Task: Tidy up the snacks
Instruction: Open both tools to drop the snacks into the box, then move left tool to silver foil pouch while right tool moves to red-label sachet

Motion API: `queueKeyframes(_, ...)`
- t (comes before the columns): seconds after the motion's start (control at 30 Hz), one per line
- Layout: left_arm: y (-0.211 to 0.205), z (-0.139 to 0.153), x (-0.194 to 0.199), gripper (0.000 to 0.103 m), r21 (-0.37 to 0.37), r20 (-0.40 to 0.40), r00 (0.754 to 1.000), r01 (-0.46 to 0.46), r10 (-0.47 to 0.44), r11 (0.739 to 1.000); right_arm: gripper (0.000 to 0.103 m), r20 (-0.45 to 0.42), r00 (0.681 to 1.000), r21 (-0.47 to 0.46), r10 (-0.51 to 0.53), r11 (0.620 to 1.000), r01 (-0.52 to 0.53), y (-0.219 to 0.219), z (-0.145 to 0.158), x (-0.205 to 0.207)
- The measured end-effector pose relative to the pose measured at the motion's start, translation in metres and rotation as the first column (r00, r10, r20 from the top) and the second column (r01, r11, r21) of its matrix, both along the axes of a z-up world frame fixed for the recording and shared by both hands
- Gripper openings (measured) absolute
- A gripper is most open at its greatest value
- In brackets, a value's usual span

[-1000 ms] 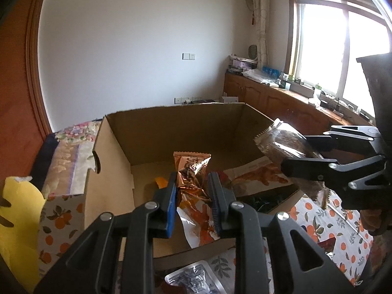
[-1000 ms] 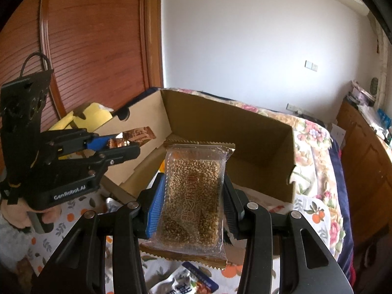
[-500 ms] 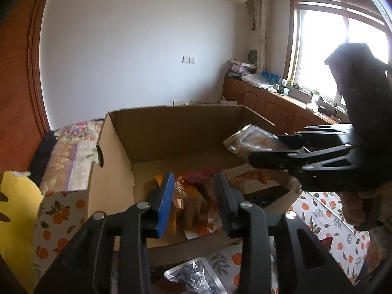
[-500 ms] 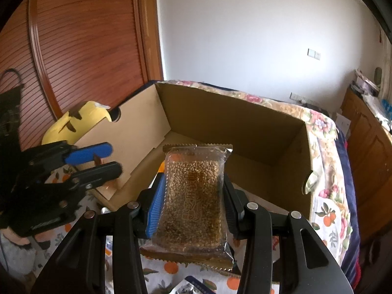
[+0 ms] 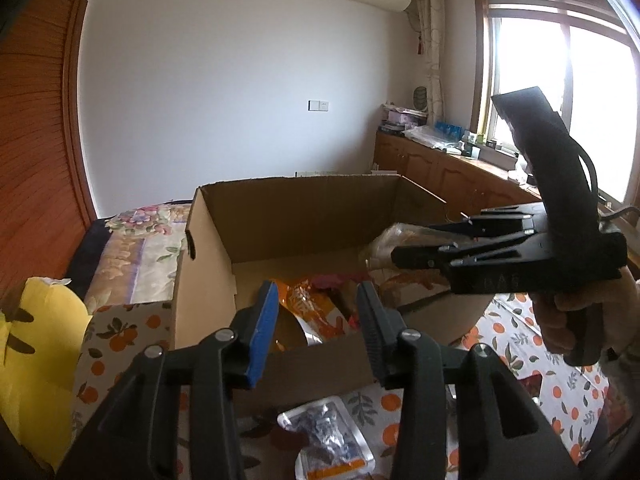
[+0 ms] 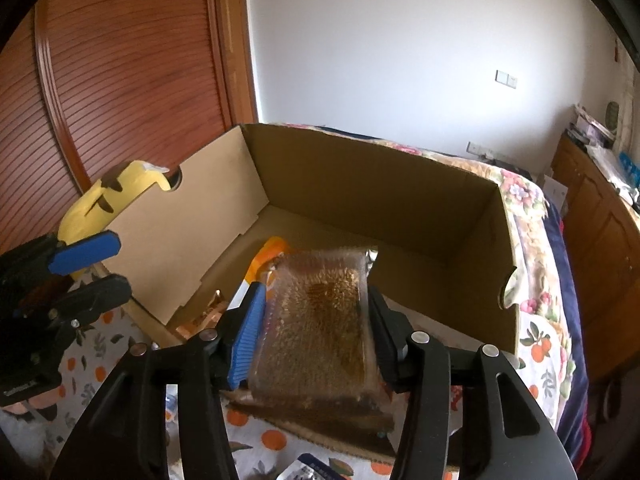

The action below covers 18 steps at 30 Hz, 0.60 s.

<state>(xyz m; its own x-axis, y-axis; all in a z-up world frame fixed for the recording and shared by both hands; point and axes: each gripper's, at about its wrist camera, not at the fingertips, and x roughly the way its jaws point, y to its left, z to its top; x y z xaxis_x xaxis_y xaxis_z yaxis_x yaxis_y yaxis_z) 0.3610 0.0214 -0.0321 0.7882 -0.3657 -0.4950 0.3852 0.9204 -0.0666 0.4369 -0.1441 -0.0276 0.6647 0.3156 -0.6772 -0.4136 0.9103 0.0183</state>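
The right gripper (image 6: 314, 320) sits low in the middle of its own view, and a clear packet of grain snack (image 6: 316, 316) lies lengthwise between its jaws, blurred, its far end tipped out over the near wall of the cardboard box (image 6: 376, 184). The jaws are spreading; the blue pad on the left looks just clear of the wrapper, and I cannot tell whether the black one on the right still touches it. From the other camera that same packet (image 5: 386, 242) shows at the right of the frame, poking past the black fingertips above the box's right side.

The left gripper (image 5: 316, 320) fills the lower middle of its view with nothing between its jaws, which are also opening. It hangs just above the near wall of the box (image 5: 304, 208). Beyond its tips, on the box floor, an orange wrapper (image 5: 304, 304) lies with a pink packet behind it. Below the gripper, outside the box, a clear packet with dark contents (image 5: 326, 436) rests on the orange-print cloth (image 5: 516, 320). A person's hand (image 5: 576, 320) grips the right tool's handle at the right edge.
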Motion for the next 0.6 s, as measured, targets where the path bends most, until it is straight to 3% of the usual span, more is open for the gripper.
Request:
queueKeyframes(0.27, 0.003, 0.002, -0.018, 0.041, 0.009, -0.005, 1.000, -0.021, 0.021, 1.000, 0.056, 0.033, 0.999, 0.014, 0.003, 1.000, -0.003, -0.007, 0.014, -0.024)
queueKeyframes(0.43, 0.003, -0.003, -0.038, 0.041, 0.039, -0.003, 1.000, -0.026, 0.026, 0.999, 0.059, 0.080, 0.997, 0.040, -0.015, 0.999, 0.012, -0.026, 0.025, -0.066)
queueKeyframes(0.6, 0.001, -0.014, -0.054, 0.047, 0.046, -0.015, 1.000, -0.017, 0.017, 0.999, 0.064, 0.067, 0.997, 0.056, -0.023, 0.998, 0.019, -0.043, 0.021, -0.103)
